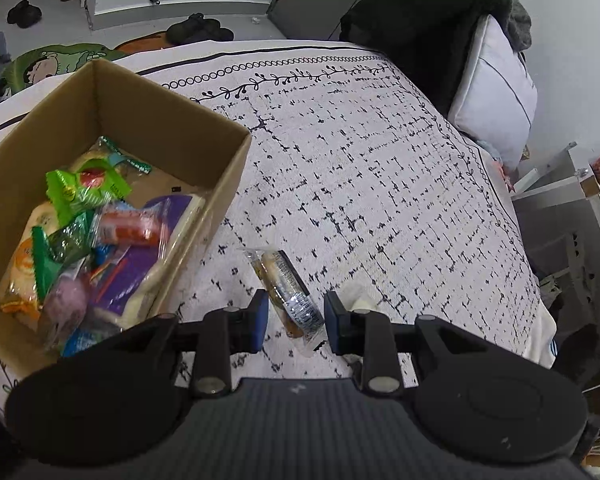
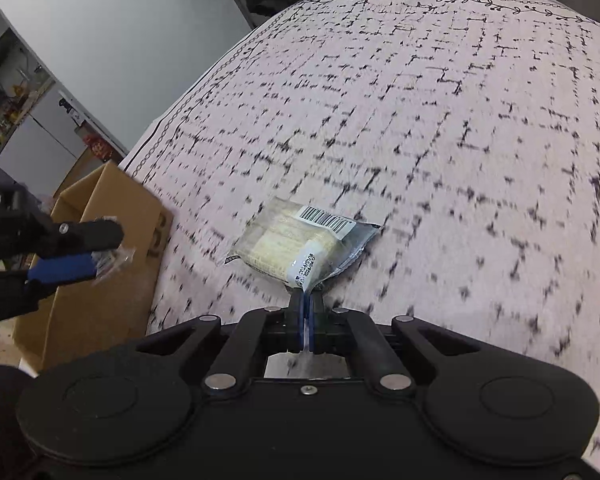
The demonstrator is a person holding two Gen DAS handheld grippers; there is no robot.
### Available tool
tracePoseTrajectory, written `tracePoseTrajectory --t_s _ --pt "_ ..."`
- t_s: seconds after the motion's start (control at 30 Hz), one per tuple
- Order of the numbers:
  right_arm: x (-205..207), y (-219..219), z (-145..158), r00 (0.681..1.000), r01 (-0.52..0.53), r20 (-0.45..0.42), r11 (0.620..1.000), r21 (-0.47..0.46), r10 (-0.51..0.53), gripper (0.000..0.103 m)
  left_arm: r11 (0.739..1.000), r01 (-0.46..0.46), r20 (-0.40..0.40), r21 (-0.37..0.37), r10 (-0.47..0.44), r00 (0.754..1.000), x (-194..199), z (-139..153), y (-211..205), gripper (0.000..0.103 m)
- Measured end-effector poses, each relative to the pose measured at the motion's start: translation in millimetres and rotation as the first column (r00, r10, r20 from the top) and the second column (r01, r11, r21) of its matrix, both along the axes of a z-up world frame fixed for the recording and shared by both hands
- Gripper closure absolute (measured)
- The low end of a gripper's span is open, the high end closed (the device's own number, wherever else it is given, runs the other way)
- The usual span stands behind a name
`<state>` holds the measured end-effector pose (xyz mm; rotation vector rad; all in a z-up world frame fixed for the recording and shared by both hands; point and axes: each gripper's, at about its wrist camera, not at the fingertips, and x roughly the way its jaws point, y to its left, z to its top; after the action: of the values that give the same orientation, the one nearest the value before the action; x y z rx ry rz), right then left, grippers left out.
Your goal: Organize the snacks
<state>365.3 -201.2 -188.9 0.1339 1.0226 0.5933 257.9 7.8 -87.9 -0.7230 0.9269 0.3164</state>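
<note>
My left gripper (image 1: 296,320) holds a long clear snack packet (image 1: 288,300) with a pale roll inside between its blue pads, beside the cardboard box (image 1: 228,184). The right wrist view shows that packet (image 2: 114,262) sticking out past the left gripper (image 2: 96,254), in front of the box wall (image 2: 112,280). The box holds several snack packs: green (image 1: 80,192), red (image 1: 128,228), purple (image 1: 140,268). My right gripper (image 2: 305,300) is shut on the edge of a cracker packet (image 2: 292,240) with a barcode, above the patterned bedspread (image 2: 460,160).
The bed (image 1: 380,180) carries a white pillow (image 1: 496,92) and dark clothing (image 1: 428,12) at its head. A pale wrapper (image 1: 358,300) peeks out behind my left gripper's right finger. Shoes (image 1: 200,30) and a cartoon mat (image 1: 56,64) lie on the floor beyond.
</note>
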Motion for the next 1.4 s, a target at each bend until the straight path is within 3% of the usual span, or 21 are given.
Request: tracePoseTrajectory --t_s 0.17,0.2,0.37,0.43,0.63,0.7,0.73,1.33,1.4 --pt "-21.1 6.1 -1.3 0.999 -0.031 -0.005 0.999 -0.008 0.031 0.098 1.0 0.02 0.009 0.013 -0.02 1.0 -13.8 3.0 -8.4 0.074" --pt "-25.5 9.0 -0.7 0.998 -0.057 -0.004 0.998 -0.001 0.057 0.093 1.0 0.022 0.009 0.013 -0.022 1.0 -17.4 3.3 -9.6 0.074" --pt "-44.8 23.0 9.9 0.983 -0.18 0.04 0.983 0.034 0.178 0.09 1.0 0.009 0.005 0.002 -0.009 1.0 -34.8 1.3 -8.2 0.074" --pt "-51.0 26.8 14.2 0.977 -0.204 0.07 0.979 0.021 0.202 0.08 1.0 0.003 0.002 0.002 -0.003 1.0 -40.7 0.5 -5.7 0.074" --pt "-53.0 26.4 21.3 0.969 -0.192 0.153 0.981 -0.038 0.195 0.037 0.999 0.021 0.017 0.026 -0.021 1.0 -48.5 4.7 -7.3 0.074" --pt "-51.9 24.6 24.1 0.968 -0.174 0.177 0.984 -0.044 0.179 0.015 0.999 0.029 0.019 0.03 -0.03 0.999 -47.4 5.3 -9.6 0.074" --pt "-51.0 23.7 24.3 0.967 -0.166 0.189 0.985 -0.045 0.172 0.012 0.999 0.032 0.02 0.031 -0.033 0.999 -47.4 5.1 -10.6 0.074" --pt "-32.0 65.2 1.4 0.939 -0.187 0.26 0.969 -0.162 0.225 0.009 0.999 0.045 0.013 0.019 -0.046 0.999 -33.6 -9.4 3.2 0.074" --pt "-29.8 70.3 -3.3 0.942 -0.191 0.246 0.967 -0.169 0.229 0.016 0.999 0.048 0.019 0.014 -0.048 0.999 -33.3 -8.5 5.6 0.074"
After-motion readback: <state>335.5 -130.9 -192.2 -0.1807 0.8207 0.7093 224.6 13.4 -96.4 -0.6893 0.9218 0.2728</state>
